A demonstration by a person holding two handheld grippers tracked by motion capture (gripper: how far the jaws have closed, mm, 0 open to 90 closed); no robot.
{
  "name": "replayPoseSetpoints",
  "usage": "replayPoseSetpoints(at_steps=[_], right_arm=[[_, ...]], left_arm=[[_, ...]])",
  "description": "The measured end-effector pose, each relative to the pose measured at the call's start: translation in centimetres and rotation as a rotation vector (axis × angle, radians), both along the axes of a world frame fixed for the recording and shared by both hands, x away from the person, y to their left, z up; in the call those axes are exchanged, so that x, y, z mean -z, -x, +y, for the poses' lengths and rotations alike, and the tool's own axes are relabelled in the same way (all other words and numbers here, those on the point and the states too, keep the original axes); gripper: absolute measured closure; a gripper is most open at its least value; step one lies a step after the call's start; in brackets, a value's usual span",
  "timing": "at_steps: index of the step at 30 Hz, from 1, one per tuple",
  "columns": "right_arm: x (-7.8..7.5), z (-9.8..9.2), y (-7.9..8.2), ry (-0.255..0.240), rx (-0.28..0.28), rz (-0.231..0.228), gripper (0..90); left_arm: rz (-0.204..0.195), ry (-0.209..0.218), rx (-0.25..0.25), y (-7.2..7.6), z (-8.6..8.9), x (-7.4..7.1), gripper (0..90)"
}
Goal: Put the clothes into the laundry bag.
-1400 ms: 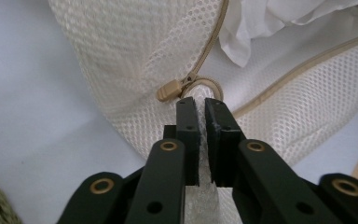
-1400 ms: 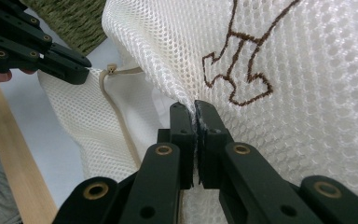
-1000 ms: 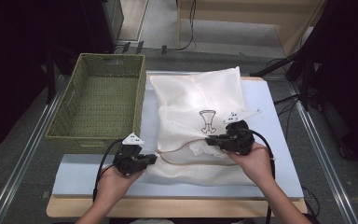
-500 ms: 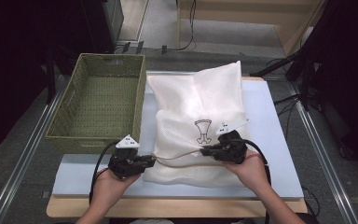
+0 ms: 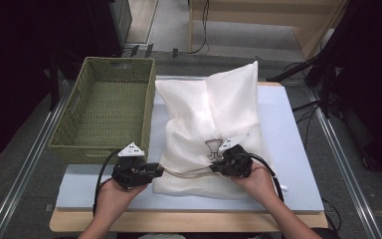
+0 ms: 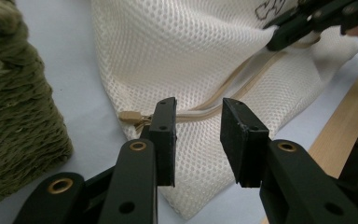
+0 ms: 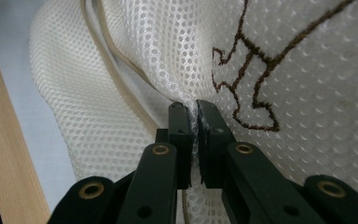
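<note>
Basket [image 5: 107,114] left of mesh bag [image 5: 214,114]

No readable text; brown embroidered emblem on mesh bag [image 5: 214,114].

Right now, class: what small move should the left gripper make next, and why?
Probably ease the left gripper forward and close on the zipper pull. Its jaws have just been opening and stand apart beside the pull, pressing on nothing, while the right gripper pinches the mesh bag by the tan zipper, bracing it.
</note>
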State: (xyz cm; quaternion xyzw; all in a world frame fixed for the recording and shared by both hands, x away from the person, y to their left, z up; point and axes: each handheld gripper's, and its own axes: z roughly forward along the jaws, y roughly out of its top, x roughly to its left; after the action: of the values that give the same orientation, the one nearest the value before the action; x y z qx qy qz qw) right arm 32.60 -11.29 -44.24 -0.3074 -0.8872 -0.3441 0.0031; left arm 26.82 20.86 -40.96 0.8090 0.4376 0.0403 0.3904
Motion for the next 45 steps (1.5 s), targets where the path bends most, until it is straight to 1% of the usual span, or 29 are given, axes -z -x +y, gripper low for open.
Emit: replayPoseSetpoints(at_steps=[2,3,5,7,11,12,14,16,18,19,22,23,25,27,31,33,36,38,42,45], right_arm=[[0.2,0.4,0.1,0.015,-0.015,0.009,85.0],[0.3,0.6,0.2,0.022,-0.024,0.014,83.0],[0.6,0.8,0.2,0.026,-0.026,0.000,81.0],[0.7,0.8,0.0,0.032,-0.024,0.002,80.9],[0.2,0.5,0.0,0.000,-0.021,0.004,74.3],[0.1,0.4,0.1,-0.007,-0.023,-0.005,71.8],[-0.2,0.4,0.2,-0.006,-0.029,-0.012,67.6],[-0.5,0.5,0.4,0.000,-0.038,-0.026,65.4],[-0.9,0.5,0.6,-0.006,-0.050,-0.045,62.6],[-1.1,0.4,0.7,-0.022,-0.053,-0.047,60.4],[-1.9,0.3,1.0,-0.064,-0.061,-0.073,56.0],[-2.2,0.2,1.1,-0.075,-0.067,-0.090,55.8],[-2.5,0.1,1.2,-0.073,-0.067,-0.114,55.5],[-2.7,0.1,1.2,-0.070,-0.063,-0.120,54.6],[-3.1,-0.1,1.2,-0.092,-0.045,-0.113,52.1],[-3.2,-0.2,1.1,-0.097,-0.038,-0.108,51.9],[-3.1,-0.1,1.3,-0.093,-0.046,-0.115,51.9],[-3.2,0.1,1.3,-0.094,-0.048,-0.111,50.8],[-3.3,0.6,1.5,-0.122,-0.034,-0.103,46.0],[-3.2,1.3,1.6,-0.128,-0.052,-0.094,45.1]], left_arm=[[-0.004,0.002,0.000,0.0,0.1,0.0,65.6],[-0.003,0.004,-0.002,-0.1,0.2,0.0,65.3],[-0.002,0.001,-0.004,-0.2,0.3,0.1,64.9],[-0.002,-0.010,-0.007,-0.2,0.4,0.1,64.6],[0.000,-0.010,-0.015,-0.3,0.7,0.2,63.2],[0.001,-0.010,-0.020,-0.3,0.7,0.2,62.7],[0.007,-0.006,-0.026,-0.3,0.8,0.3,61.2],[0.006,-0.002,-0.028,-0.4,0.9,0.3,59.6],[0.012,-0.003,-0.031,-0.4,0.9,0.3,57.6],[0.011,-0.004,-0.032,-0.4,0.9,0.3,56.9],[0.008,-0.006,-0.033,-0.4,0.9,0.4,55.4],[0.005,-0.006,-0.033,-0.4,0.9,0.4,55.0],[0.007,-0.002,-0.036,-0.4,0.9,0.4,54.0],[0.010,0.000,-0.036,-0.5,1.0,0.4,52.5],[0.007,-0.001,-0.043,-0.5,1.1,0.5,49.8],[0.006,-0.009,-0.042,-0.5,1.2,0.6,49.6],[0.000,-0.011,-0.041,-0.4,1.3,0.7,48.9],[-0.003,-0.010,-0.043,-0.4,1.4,0.6,47.5],[-0.003,-0.016,-0.045,-0.4,1.6,0.8,44.7],[-0.008,-0.022,-0.045,-0.3,1.7,1.0,42.2]])
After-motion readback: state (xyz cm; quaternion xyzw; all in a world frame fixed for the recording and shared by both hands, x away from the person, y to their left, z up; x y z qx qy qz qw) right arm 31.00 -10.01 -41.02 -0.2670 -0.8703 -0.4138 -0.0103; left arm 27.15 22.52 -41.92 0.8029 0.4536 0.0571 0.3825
